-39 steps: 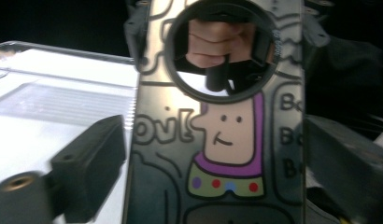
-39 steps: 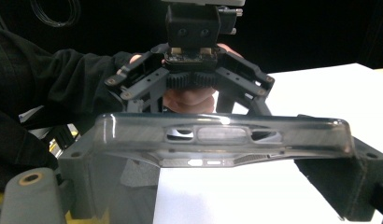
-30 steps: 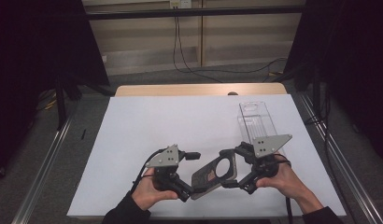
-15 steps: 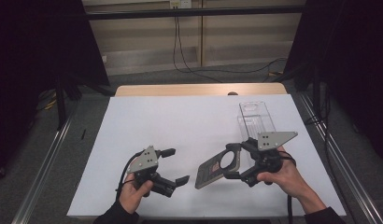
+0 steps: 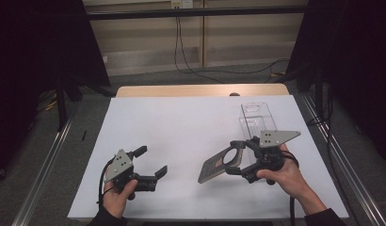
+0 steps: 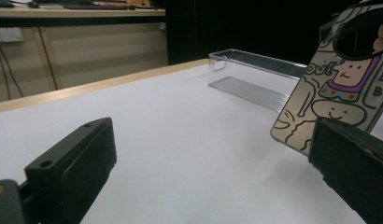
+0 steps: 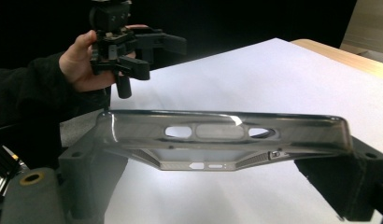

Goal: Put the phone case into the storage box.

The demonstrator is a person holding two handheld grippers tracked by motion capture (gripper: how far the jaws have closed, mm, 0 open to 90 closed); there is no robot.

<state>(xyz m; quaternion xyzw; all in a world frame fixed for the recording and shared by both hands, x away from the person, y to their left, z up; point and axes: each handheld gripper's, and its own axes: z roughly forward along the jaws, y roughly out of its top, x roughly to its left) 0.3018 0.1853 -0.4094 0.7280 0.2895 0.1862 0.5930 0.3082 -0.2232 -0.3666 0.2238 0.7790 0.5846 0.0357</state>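
The phone case (image 5: 218, 165) is a flat, grey, see-through shell with a large round camera opening at its upper end. Cartoon figures in black outline, one with a purple band, cover its back (image 6: 339, 84). It is held clear of the white table, tilted, its lower end pointing toward 7 o'clock and its camera end toward 1 o'clock in the high view. It sits at about 5 o'clock on the table. The right gripper (image 5: 237, 157) is clamped across the camera end, one jaw on each long side. The right gripper view looks at its edge (image 7: 222, 135), showing slotted cut-outs along the rim.
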